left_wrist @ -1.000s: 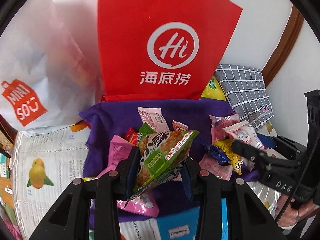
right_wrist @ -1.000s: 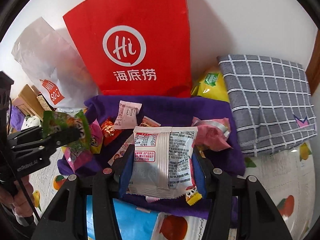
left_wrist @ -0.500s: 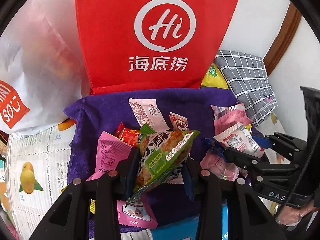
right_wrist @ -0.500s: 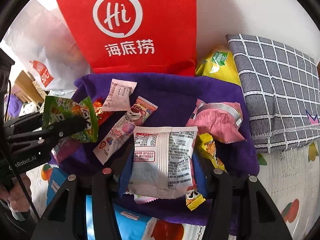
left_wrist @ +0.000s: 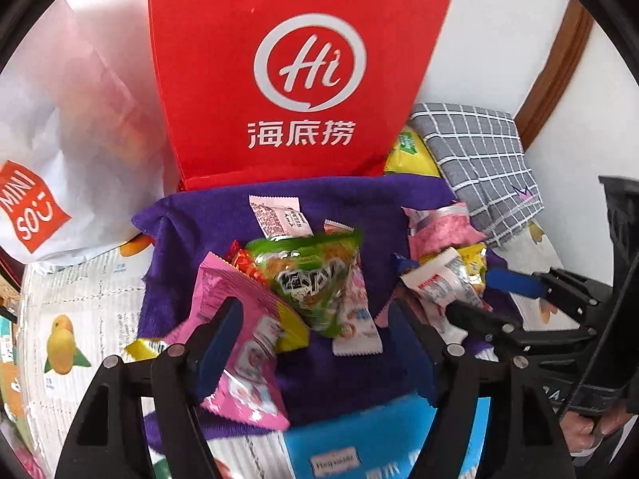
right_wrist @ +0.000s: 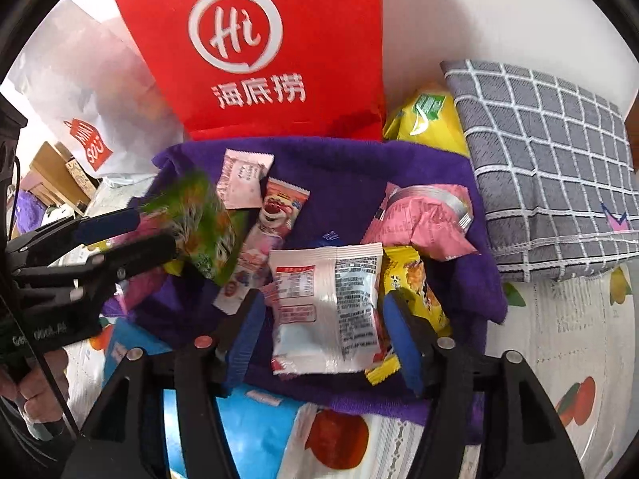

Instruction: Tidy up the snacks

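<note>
While our left gripper (left_wrist: 315,339) and right gripper (right_wrist: 319,335) have just been opening, one blurred green packet (left_wrist: 311,279) and one white packet (right_wrist: 327,303) sit loose, seemingly dropping, over one purple cloth (right_wrist: 351,171).

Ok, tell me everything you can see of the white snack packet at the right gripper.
The white snack packet is a glossy plastic pillow pack, sealed, with crimped ends, a back seam, red label boxes and fine black print. It lies back side up on the purple towel, between the jaws of the right gripper, which have just been opening; the blue pads stand clear of it. A yellow snack packet overlaps its right edge, and a pink strip packet lies just left of it.
</note>
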`<state>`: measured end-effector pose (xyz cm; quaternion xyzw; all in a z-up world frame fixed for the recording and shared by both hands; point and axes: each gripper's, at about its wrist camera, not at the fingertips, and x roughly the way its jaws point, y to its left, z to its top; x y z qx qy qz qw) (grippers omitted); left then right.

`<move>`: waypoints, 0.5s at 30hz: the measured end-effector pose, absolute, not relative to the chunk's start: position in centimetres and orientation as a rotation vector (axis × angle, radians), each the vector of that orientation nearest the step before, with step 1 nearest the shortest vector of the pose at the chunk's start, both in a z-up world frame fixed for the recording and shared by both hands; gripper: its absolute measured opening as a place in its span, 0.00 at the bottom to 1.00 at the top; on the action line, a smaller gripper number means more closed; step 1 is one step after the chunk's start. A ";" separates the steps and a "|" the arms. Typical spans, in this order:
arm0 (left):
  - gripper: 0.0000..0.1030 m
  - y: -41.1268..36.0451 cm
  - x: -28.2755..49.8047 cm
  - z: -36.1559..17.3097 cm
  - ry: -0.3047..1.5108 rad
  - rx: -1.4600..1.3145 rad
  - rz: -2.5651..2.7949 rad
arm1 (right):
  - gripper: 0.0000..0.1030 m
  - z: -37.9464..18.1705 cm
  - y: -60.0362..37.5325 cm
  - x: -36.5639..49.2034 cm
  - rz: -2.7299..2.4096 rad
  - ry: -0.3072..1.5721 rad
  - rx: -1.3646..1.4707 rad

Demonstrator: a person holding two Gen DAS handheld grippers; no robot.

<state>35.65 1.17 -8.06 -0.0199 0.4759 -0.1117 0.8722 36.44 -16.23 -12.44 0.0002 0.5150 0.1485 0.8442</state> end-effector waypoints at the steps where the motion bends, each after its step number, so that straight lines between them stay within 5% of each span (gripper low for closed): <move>1: 0.75 1.2 35.2 -7.7 0.996 -0.042 -0.238 | 0.63 -11.9 -16.3 36.1 0.310 1.077 0.004; 15: 0.82 0.7 26.0 -2.8 0.912 -0.015 -0.172 | 0.67 -4.2 -18.6 27.0 0.166 0.977 0.021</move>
